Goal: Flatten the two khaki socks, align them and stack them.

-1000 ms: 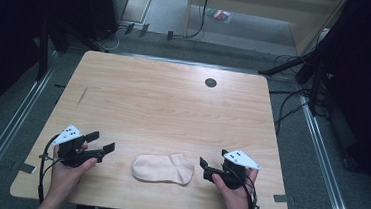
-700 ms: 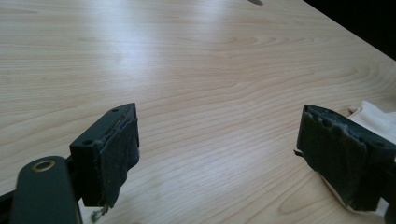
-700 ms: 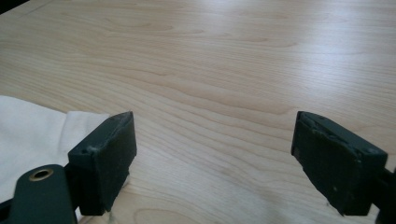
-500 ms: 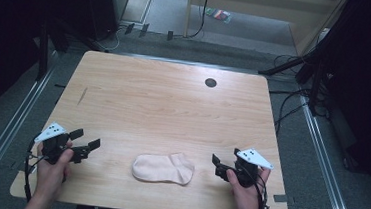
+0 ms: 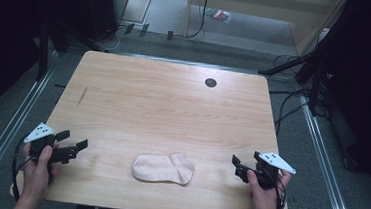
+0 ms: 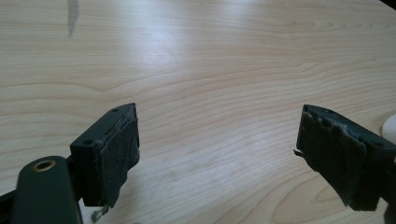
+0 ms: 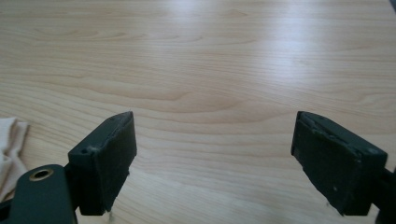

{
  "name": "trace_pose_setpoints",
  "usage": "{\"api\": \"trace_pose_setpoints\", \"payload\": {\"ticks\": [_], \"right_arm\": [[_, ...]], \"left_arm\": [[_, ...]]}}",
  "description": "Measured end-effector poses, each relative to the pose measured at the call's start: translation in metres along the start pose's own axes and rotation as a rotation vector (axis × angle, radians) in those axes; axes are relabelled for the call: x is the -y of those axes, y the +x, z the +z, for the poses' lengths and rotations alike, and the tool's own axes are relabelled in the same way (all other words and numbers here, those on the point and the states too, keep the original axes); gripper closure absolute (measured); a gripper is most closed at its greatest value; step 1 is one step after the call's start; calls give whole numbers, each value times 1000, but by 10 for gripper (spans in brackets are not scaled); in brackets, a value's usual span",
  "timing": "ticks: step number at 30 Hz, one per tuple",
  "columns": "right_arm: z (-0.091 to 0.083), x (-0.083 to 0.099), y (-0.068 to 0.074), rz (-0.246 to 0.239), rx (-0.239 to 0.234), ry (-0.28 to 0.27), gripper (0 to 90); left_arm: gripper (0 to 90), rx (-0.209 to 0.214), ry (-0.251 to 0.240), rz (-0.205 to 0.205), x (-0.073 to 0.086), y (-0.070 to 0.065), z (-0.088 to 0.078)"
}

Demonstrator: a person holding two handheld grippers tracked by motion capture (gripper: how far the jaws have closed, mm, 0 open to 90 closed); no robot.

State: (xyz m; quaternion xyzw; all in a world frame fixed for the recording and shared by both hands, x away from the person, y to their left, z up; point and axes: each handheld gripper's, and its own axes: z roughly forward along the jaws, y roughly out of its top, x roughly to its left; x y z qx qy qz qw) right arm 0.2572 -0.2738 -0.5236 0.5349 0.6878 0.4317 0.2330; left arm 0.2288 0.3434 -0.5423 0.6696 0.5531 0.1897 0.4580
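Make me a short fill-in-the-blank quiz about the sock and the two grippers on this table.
1. The sock lies flat on the ____ table.
2. The left gripper has its jaws ____, holding nothing.
3. The sock lies ____ the left gripper and the right gripper.
4. Each gripper is held by a person's ____.

Missing words: wooden; open; between; hand

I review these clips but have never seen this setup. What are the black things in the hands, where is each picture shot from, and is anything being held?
A person holds a hand-held two-jaw tool in each hand: the left tool and the right tool. The high view looks down on a wooden table. The two gripper views come from cameras riding on each tool, looking along its black jaws. A pale sock lies flat between the tools, apart from both. Both tools have their jaws spread, holding nothing. The sock's edge shows at the right of the left gripper view and at the left of the right gripper view.
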Motion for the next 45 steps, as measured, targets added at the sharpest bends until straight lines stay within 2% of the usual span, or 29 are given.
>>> {"api": "trace_pose_setpoints", "payload": {"ticks": [9, 18, 23, 27, 31, 33, 40, 45], "right_arm": [[-13, 11, -30, 40, 46, 14, 140], [-25, 26, -50, 54, 70, 43, 140], [-34, 35, -65, 95, 89, 42, 141], [-40, 42, -70, 95, 84, 45, 141], [-45, 45, -71, 103, 59, 18, 141], [-45, 45, -71, 110, 52, 13, 141], [-43, 45, -74, 138, 37, 20, 141], [-43, 44, -74, 144, 43, 30, 141]], "left_arm": [[138, -42, 13, -22, 8, 21, -11], [138, -65, 6, -32, 13, 32, -21], [138, -64, 4, -42, 18, 36, -26], [138, -66, 8, -22, 20, 35, -29], [138, -59, 3, -49, 19, 39, -27], [138, -57, 11, -57, 19, 39, -25], [138, -50, 29, -35, 17, 37, -21], [138, -48, 43, -40, 17, 37, -20]]}}
